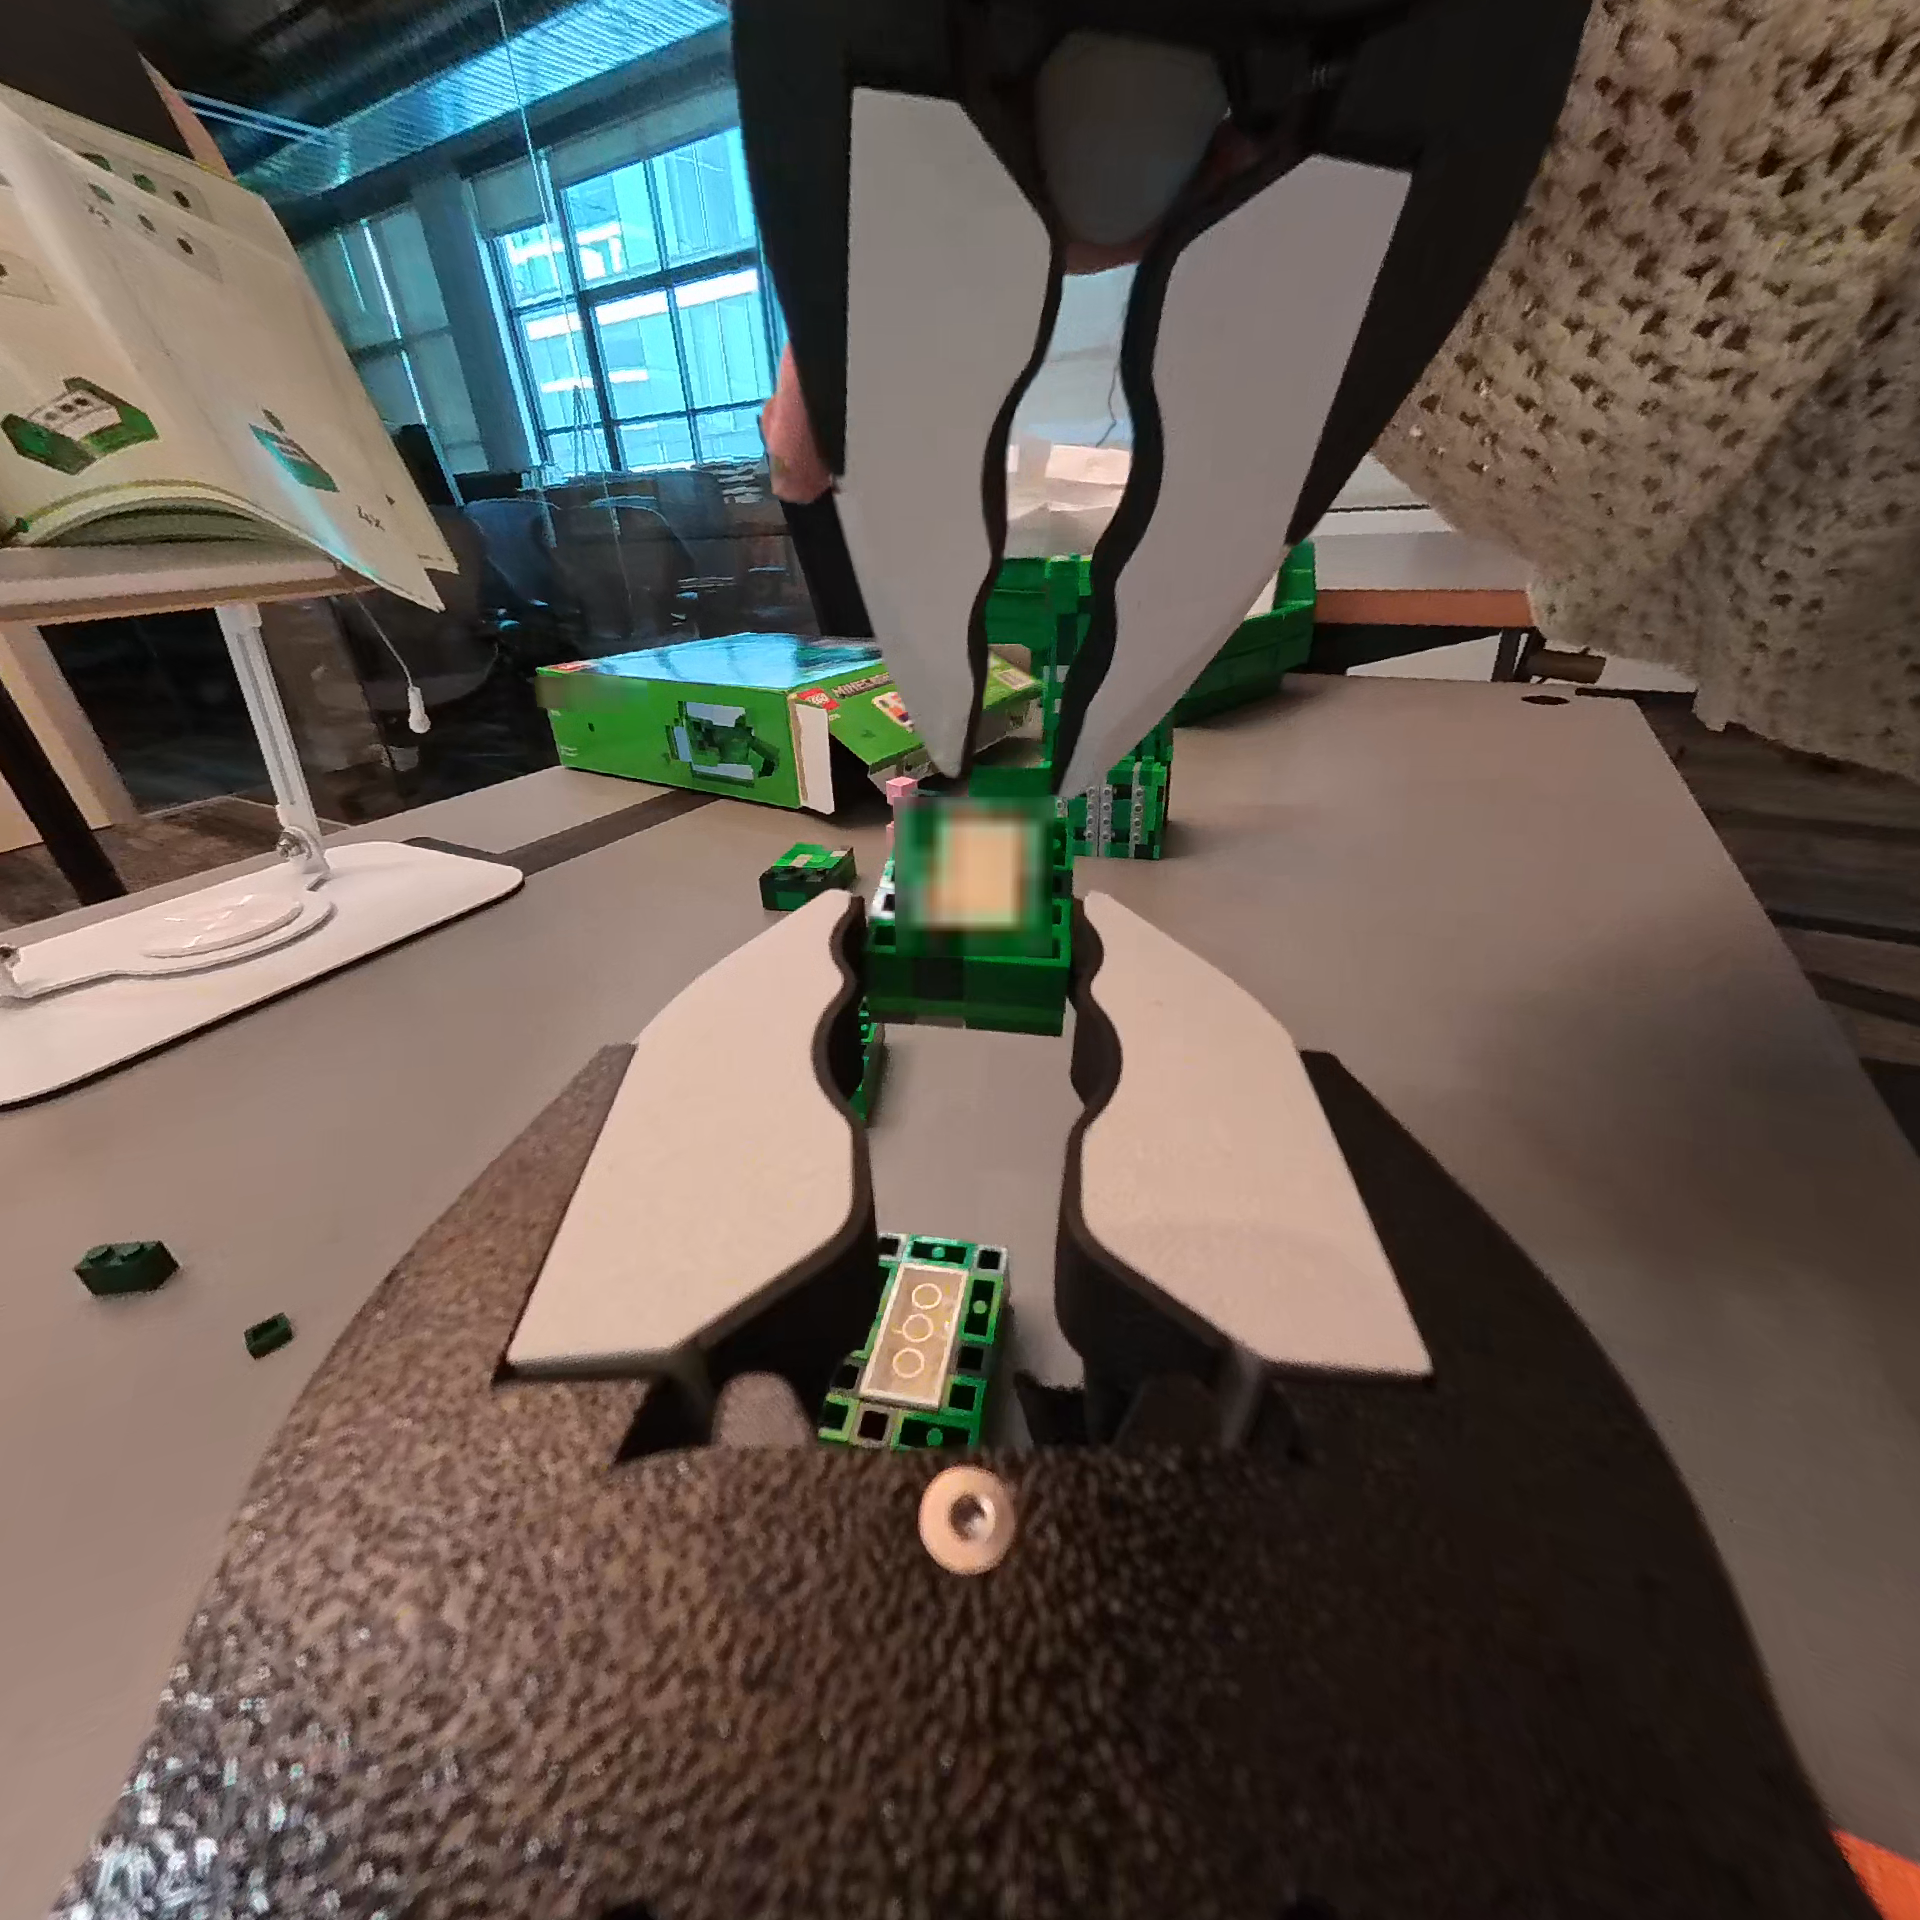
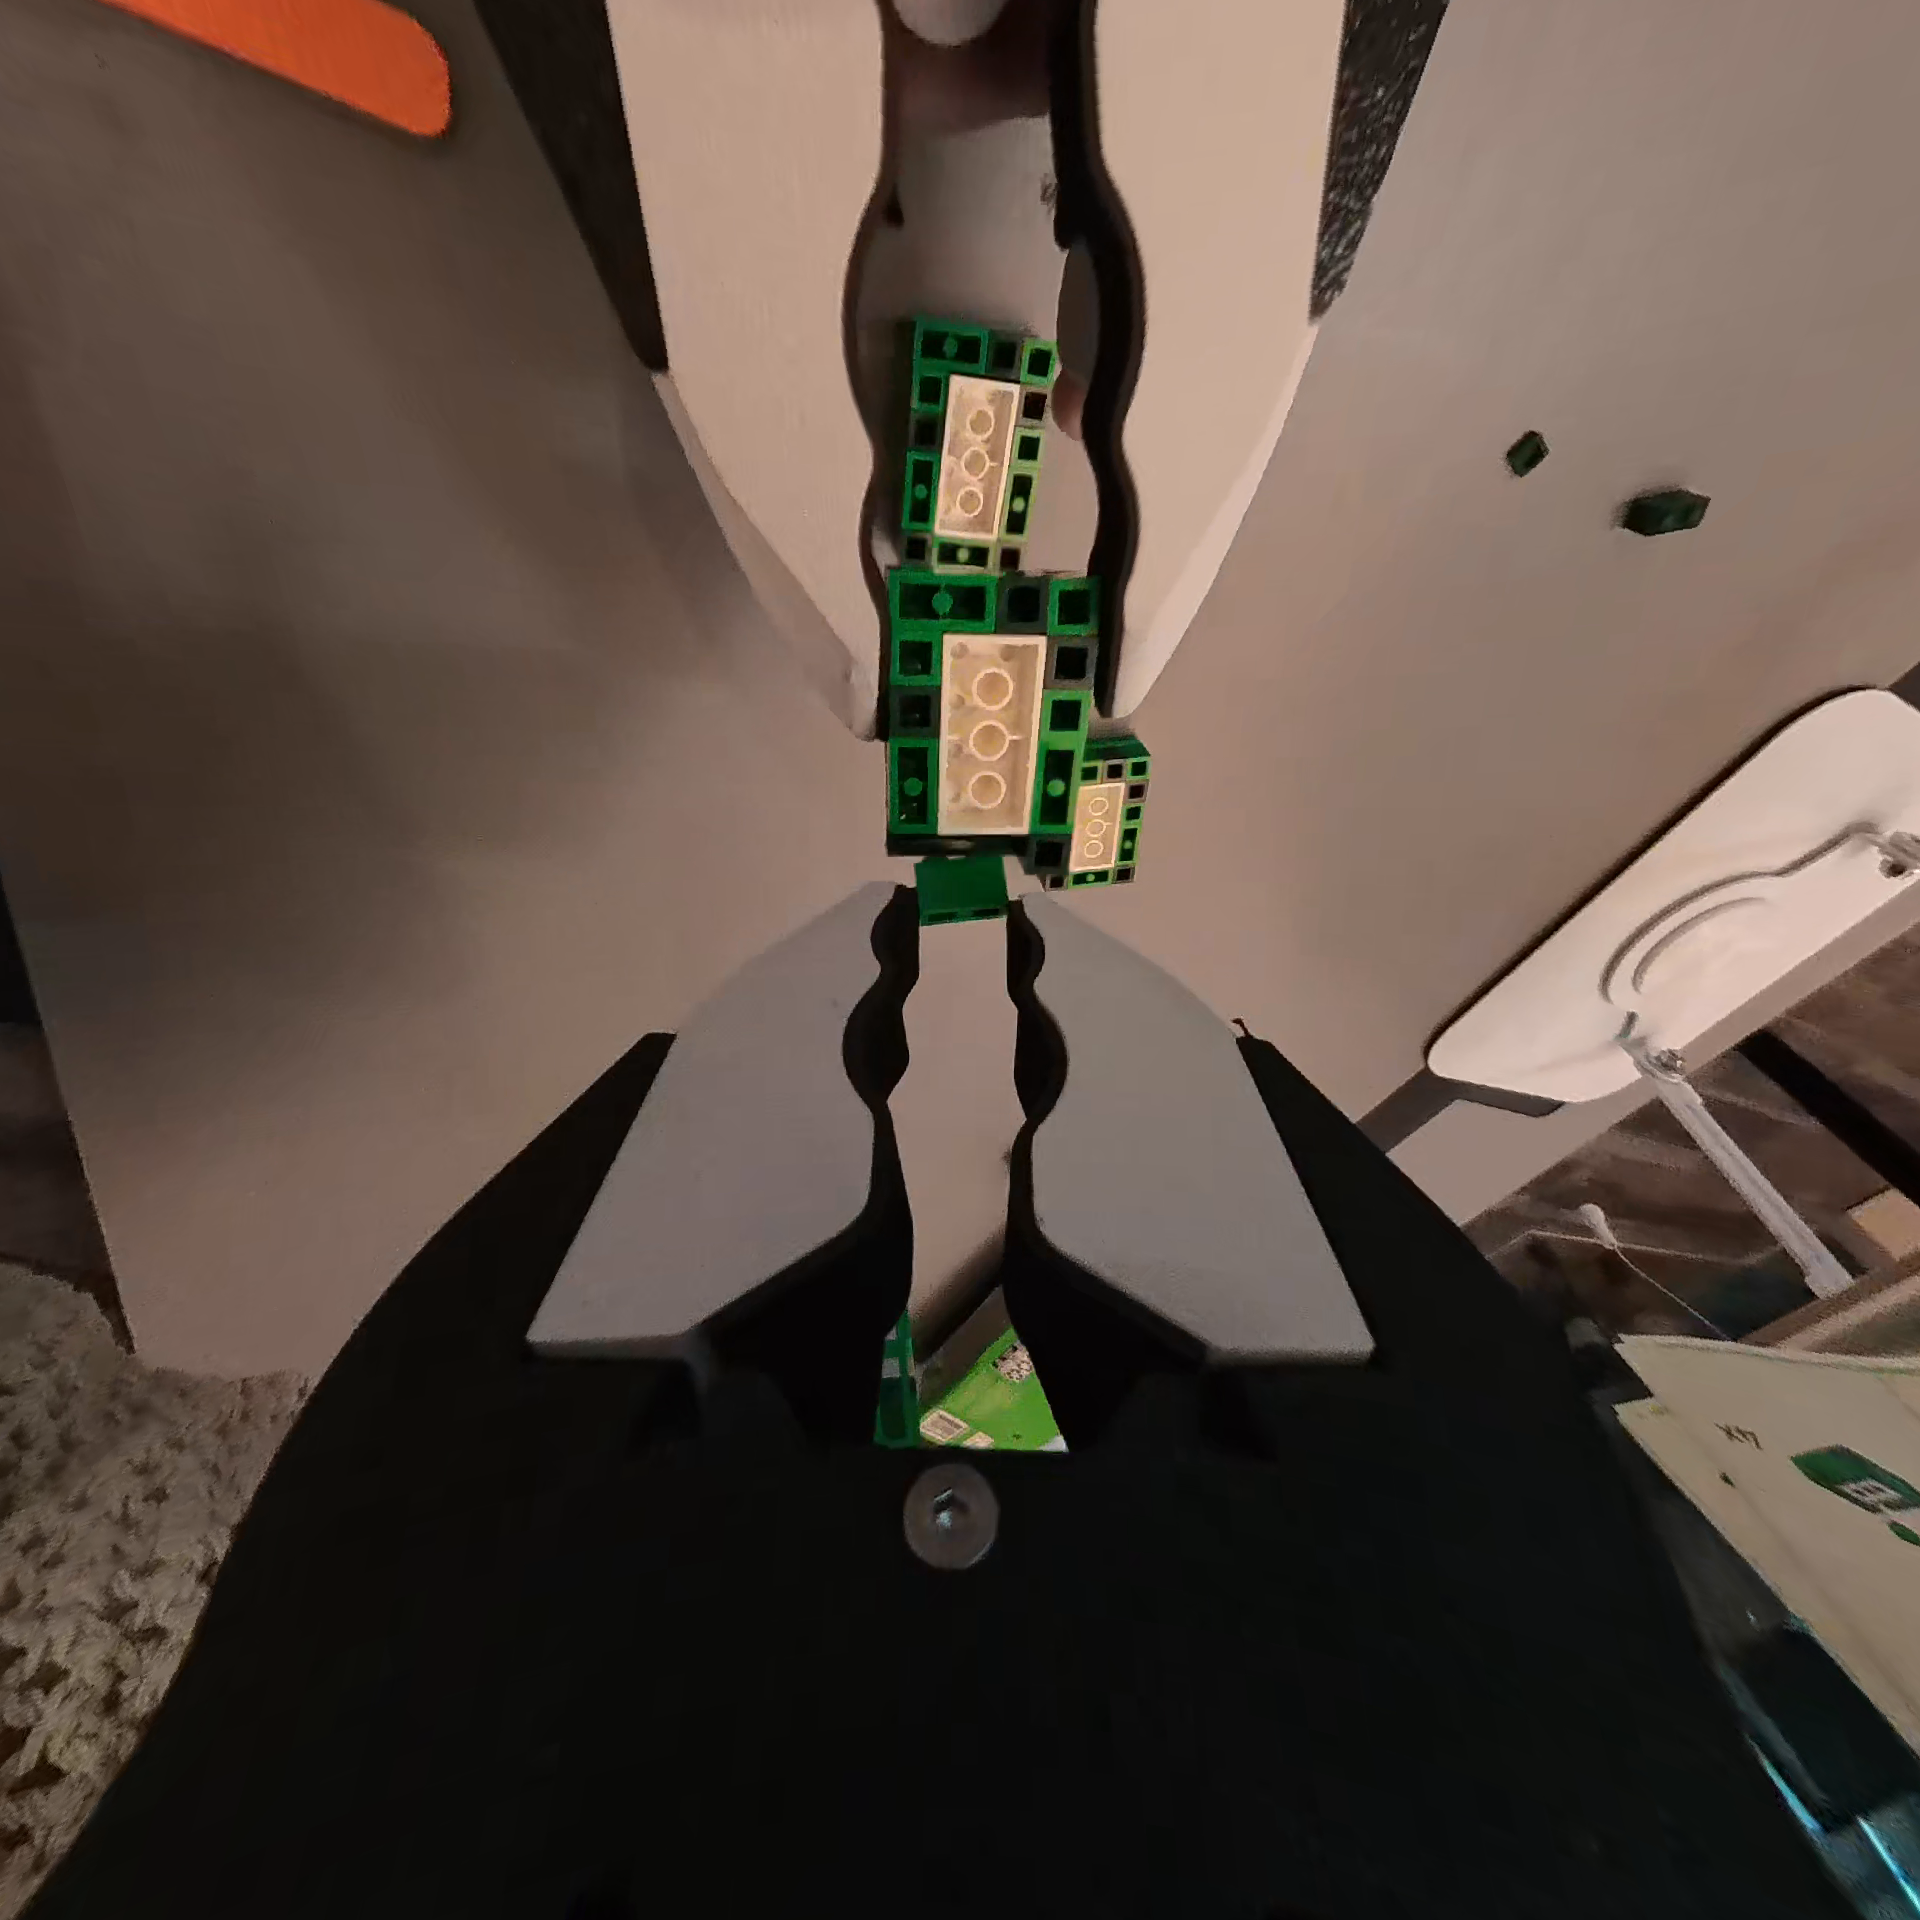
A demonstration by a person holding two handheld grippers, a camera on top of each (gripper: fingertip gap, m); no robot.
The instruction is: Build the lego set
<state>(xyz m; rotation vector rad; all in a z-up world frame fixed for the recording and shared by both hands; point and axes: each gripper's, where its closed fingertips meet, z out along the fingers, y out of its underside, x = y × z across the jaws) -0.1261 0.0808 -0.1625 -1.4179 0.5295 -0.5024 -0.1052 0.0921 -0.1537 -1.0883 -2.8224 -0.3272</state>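
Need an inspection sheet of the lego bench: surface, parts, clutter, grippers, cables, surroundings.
Surface: grey table, mostly bare.
Job's things: green block held; small green piece at its edge; second block lying on table; larger build behind; booklet on stand.
Clutter: lego box; loose dark pieces.
Grippers: left gripper shut on green block; right gripper shut on small green piece.
Cables: white cable hanging by stand.
Surroundings: windows; knitted sleeve.

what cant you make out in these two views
- Green block held by the left gripper: its face is under a mosaic patch in the left wrist view.
- Booklet on the stand: cut off by the left edge.
- Small green piece at the right gripper: grip unclear in the right wrist view.
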